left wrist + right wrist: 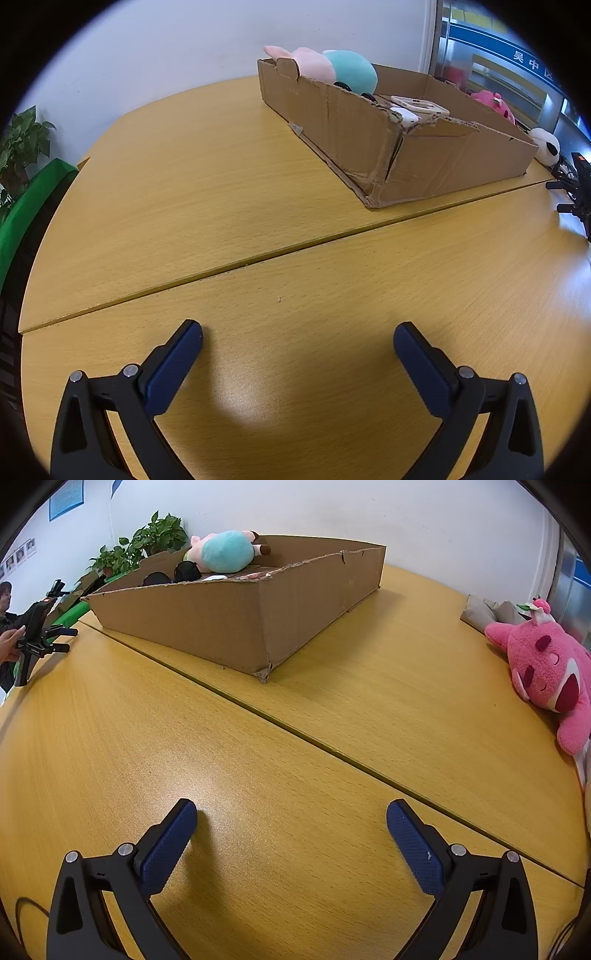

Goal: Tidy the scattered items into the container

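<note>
Left claw [297, 334]: spread wide, nothing between its blue pads [173, 369], angled down over bare table [184, 184]. Right claw [291, 812]: likewise spread wide and empty, over the table just short of the seam [295, 734] between two tabletops.

Box [369, 147]: shallow cardboard tray, torn rim, sits on the far tabletop close to the seam, well apart from both claws. Inside it, at the far end, a pink-and-teal plush [332, 70] lies against the wall. Near the torn corner, a white flat item [419, 103] and a smaller white piece; too small to identify. Right wrist view shows dark round items [173, 574] inside too, possibly sunglasses.

Still outside the box: pink bear [546, 672], lying on the table at the right edge, well apart from the box; panda plush [548, 146] just beside the box's near right corner; grey cloth [487, 613] behind the bear.

Left edge of the right wrist view: a hand [11, 642] holding the other handle. Potted plants [147, 542] by the wall.
</note>
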Demonstrator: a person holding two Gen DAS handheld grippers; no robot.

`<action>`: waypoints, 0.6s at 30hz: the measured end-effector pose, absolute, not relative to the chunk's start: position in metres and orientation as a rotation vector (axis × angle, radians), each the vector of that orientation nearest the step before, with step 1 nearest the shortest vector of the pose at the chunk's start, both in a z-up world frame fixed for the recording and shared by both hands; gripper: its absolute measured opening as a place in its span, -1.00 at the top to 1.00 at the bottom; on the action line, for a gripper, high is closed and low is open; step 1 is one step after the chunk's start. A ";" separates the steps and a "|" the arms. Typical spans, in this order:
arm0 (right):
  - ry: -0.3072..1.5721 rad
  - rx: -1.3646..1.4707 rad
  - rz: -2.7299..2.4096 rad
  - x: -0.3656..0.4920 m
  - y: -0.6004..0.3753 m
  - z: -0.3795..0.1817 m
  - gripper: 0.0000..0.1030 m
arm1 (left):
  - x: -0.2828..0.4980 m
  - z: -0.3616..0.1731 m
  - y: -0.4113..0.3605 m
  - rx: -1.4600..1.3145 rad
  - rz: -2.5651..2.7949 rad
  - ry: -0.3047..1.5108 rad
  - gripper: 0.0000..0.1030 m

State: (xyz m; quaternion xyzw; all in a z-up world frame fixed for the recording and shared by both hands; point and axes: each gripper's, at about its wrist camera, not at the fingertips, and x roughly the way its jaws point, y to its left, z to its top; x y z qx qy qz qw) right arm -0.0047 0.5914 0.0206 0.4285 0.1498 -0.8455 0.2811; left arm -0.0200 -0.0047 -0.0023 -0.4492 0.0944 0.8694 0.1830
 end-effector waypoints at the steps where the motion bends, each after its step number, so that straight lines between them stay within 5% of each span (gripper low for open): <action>1: 0.402 1.148 -2.266 -0.004 0.591 0.021 -1.00 | -0.021 -0.002 -0.004 -1.267 2.452 0.266 -1.00; 18: 0.402 1.148 -2.264 -0.004 0.591 0.020 -1.00 | -0.031 0.002 0.003 -1.249 2.397 0.341 -1.00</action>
